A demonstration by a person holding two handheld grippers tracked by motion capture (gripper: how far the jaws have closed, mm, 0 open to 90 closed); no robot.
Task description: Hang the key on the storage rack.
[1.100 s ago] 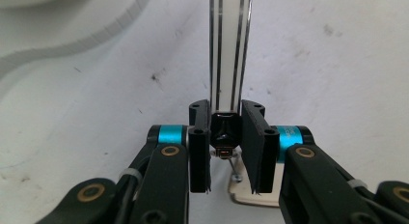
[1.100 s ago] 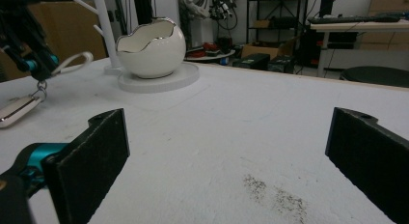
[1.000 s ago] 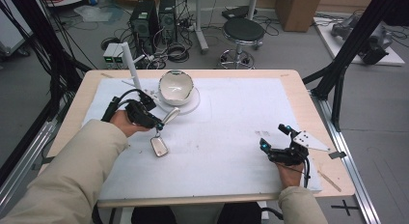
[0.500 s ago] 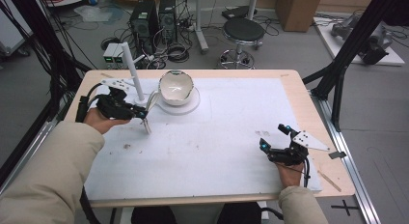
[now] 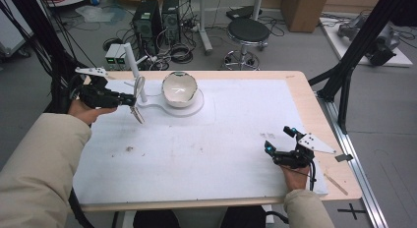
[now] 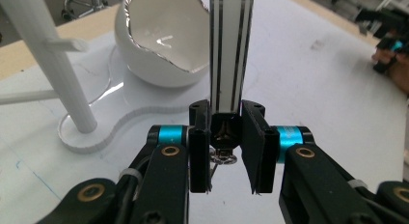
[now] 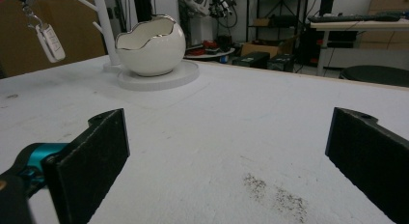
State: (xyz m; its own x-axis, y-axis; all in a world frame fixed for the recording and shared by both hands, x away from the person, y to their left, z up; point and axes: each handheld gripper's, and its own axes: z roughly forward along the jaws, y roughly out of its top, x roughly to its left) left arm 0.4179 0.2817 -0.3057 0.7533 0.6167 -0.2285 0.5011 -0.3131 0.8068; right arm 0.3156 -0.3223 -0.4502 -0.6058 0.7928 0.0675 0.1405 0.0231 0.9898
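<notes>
My left gripper [image 5: 131, 99] is shut on the black end of a white key fob [image 5: 137, 111], which hangs below it in the air beside the white post [image 5: 133, 71] of a stand. In the left gripper view the jaws [image 6: 225, 151] clamp the fob's dark top, with its ring just below, and the white fob [image 6: 230, 45] stretches away from them. An egg-shaped white bowl [image 5: 179, 89] with a silver rim sits on the stand's base [image 5: 196, 107]. My right gripper [image 5: 279, 139] rests open near the table's front right, with nothing between its pads [image 7: 91, 161].
A white mat [image 5: 221, 139] covers the wooden table [image 5: 295, 80]. The post has thin side pegs [image 6: 62, 42]. From the right gripper view the fob [image 7: 49, 41], the post [image 7: 103, 21] and the bowl [image 7: 150, 45] are far off at the upper left. Dark specks [image 7: 275, 195] dot the mat.
My left gripper has carried the key fob up off the mat and to the far left, ending beside the post. The right gripper has stayed put.
</notes>
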